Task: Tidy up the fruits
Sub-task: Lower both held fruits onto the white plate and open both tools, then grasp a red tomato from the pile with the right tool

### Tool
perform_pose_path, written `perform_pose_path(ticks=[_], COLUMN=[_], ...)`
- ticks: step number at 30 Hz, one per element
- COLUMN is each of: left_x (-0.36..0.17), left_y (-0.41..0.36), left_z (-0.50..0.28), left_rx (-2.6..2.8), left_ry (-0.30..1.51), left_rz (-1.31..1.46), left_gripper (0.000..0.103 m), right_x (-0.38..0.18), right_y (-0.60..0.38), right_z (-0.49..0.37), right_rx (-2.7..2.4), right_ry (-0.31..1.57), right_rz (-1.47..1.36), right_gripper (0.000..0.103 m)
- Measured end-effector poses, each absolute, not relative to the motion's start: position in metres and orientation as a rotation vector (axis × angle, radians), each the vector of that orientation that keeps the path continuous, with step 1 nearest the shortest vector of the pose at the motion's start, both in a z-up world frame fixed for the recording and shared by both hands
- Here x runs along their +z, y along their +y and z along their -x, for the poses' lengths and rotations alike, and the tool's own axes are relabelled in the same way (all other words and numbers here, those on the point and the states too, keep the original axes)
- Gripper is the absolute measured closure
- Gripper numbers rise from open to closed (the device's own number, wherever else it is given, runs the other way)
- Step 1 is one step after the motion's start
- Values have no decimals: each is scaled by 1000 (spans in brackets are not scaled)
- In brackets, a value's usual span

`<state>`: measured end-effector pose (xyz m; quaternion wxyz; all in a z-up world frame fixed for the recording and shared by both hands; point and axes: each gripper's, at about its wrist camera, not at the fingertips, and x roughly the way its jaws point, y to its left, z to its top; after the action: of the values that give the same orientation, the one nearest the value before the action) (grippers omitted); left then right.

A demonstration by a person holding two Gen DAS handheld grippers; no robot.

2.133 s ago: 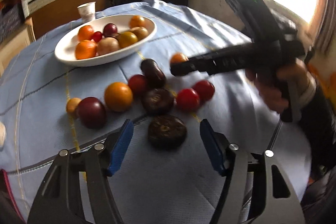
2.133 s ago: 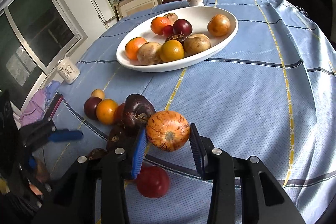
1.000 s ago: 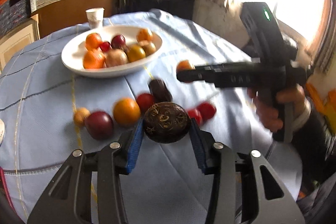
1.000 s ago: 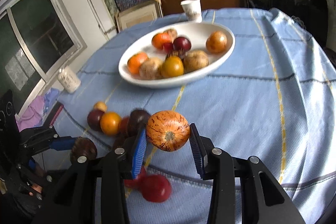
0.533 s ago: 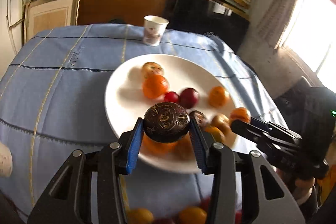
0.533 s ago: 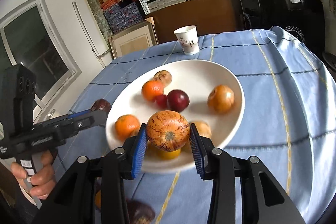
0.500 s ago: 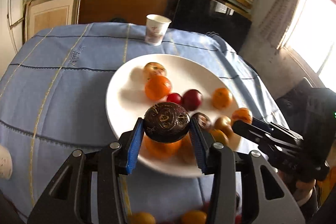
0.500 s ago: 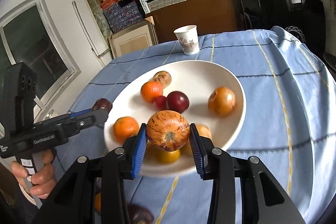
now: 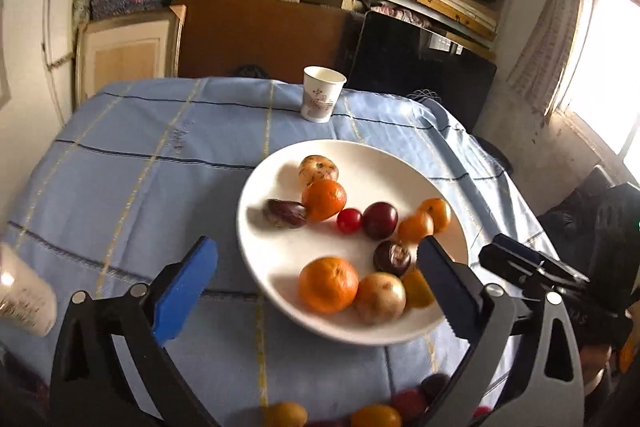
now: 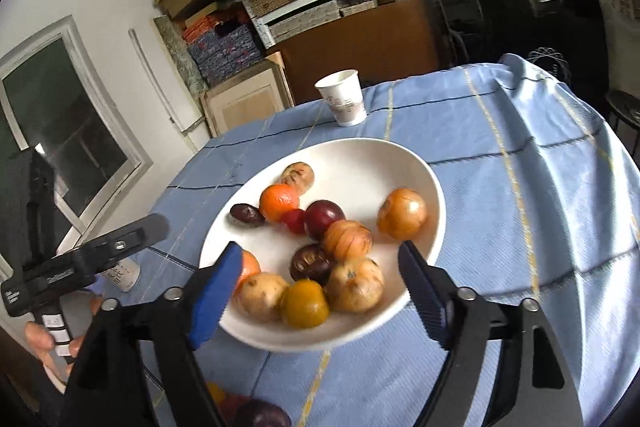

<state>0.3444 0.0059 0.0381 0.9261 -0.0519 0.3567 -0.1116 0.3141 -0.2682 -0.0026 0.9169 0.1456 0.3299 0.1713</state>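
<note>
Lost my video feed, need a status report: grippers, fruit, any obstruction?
Left gripper and right gripper opening, nothing between fingers. Plate holds fruit; loose fruits on cloth. Nothing blocking.

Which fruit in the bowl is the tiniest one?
The small shiny red cherry tomato in the white bowl. It sits between the orange mandarin and the dark red plum, and is smaller than either.

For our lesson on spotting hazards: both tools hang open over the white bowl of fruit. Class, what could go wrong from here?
1. The dark fruit lies near the bowl rim; a nudge could roll it out.
2. The left tool and right tool, jaws opening and empty, hang low and could knock the piled fruit when pulling back.
3. Loose fruit by the table's near edge might roll off.
</note>
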Motion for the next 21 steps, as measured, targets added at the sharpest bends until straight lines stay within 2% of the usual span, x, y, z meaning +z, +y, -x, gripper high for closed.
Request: perform_pose_path(ticks=[7, 14, 21], left_x=[3, -5, -25], left_y=[10, 20, 25], left_z=[-285, -236, -221], left_rx=[-153, -123, -147], left_ry=[757, 738, 842], left_rz=[20, -14, 31], left_gripper=[5, 5, 5], right_x=[-23, -12, -15], right_y=[-258, -248, -247], right_z=[-275, -221, -199], right_rx=[361, 419, 513], right_ry=[700, 577, 685], right_rz=[-196, -137, -134], right_gripper=[12, 12, 11])
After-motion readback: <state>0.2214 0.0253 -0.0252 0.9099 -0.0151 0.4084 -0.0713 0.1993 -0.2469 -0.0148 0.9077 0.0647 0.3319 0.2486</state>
